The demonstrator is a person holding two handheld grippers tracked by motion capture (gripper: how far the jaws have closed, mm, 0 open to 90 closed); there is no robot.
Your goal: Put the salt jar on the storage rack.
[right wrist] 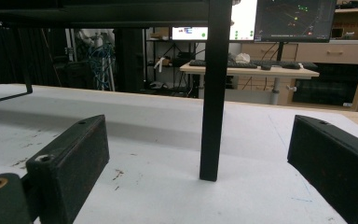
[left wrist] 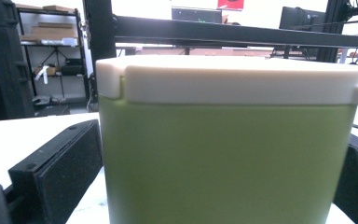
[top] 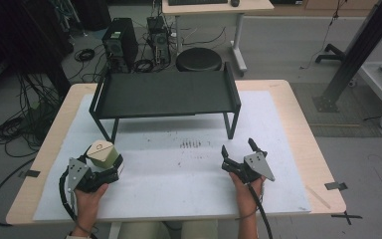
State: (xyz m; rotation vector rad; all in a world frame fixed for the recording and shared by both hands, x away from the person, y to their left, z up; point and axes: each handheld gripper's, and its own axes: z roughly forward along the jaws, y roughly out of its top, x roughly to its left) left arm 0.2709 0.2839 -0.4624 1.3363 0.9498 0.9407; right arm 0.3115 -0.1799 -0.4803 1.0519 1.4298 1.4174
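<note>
Green container (left wrist: 223,163) with white lid (left wrist: 233,79) sits clamped between the left gripper (top: 110,167) fingers; right gripper (top: 238,149) fingers spread, holding nothing, on the counter (top: 179,179).

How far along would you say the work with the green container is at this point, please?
Early. The left gripper has its jaws around the green container, which stands on the white mat with its lid on. The right gripper is open, holding nothing. The black shelf carries nothing, so any placing remains.
</note>
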